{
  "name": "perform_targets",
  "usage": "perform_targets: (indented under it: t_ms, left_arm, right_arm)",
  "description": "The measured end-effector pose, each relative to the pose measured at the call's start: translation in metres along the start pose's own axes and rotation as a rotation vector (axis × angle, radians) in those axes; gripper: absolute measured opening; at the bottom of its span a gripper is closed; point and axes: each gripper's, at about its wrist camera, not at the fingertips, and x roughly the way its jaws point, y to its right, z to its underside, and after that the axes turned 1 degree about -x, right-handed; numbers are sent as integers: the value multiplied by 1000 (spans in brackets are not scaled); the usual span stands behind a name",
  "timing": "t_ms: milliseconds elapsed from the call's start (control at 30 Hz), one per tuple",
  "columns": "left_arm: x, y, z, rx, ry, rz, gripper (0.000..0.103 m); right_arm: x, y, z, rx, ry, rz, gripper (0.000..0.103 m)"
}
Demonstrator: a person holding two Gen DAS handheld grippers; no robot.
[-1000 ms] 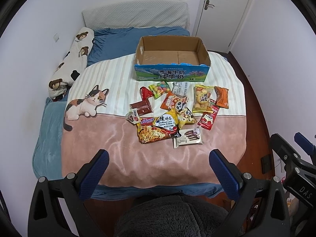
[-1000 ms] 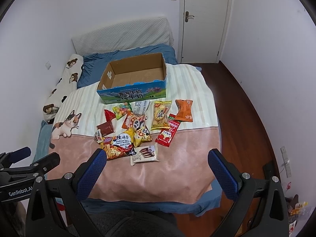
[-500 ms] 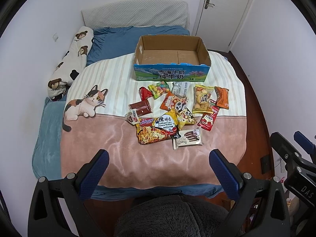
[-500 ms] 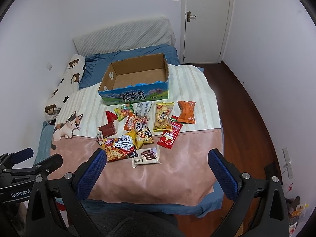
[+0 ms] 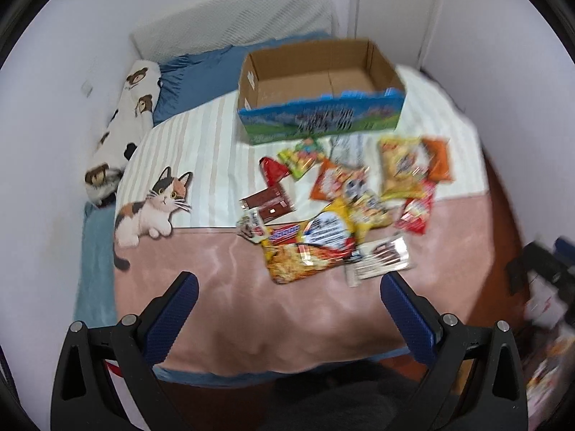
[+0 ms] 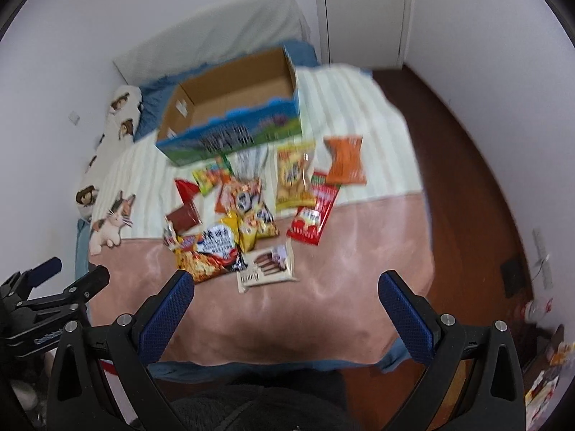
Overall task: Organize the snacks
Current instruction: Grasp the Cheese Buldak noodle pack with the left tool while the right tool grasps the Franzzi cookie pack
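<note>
a bedroom in a home. bed w/ blue sheet, padded headboard against white wall, bear-print pillow along the wall side. cat-print blanket, striped & pink, spread over the mattress. white door w/ lever handle in the corner, dark wood floor beside the bed. wall switch low by the pillow. cardboard box & snack packs on the blanket, pics blurry.

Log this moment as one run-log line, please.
phase: approach | left gripper: open, empty | right gripper: open, empty | snack packets: loose on blanket | cardboard box: empty | frames: motion-blurred
</note>
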Motion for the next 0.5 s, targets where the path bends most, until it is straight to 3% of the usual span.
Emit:
perform_targets:
  t_ms: [233,367,500]
  left_arm:
    - [125,20,-1,315,-174,-82,103]
    - [183,36,-1,460,-251,-32,103]
    - [225,60,-3,658,-251,-16,103]
  right_arm:
    - [111,8,2,15,-175,-17,103]
    - [173,8,4,25,-267,-39,103]
    - [222,18,9,144,-350,-77,103]
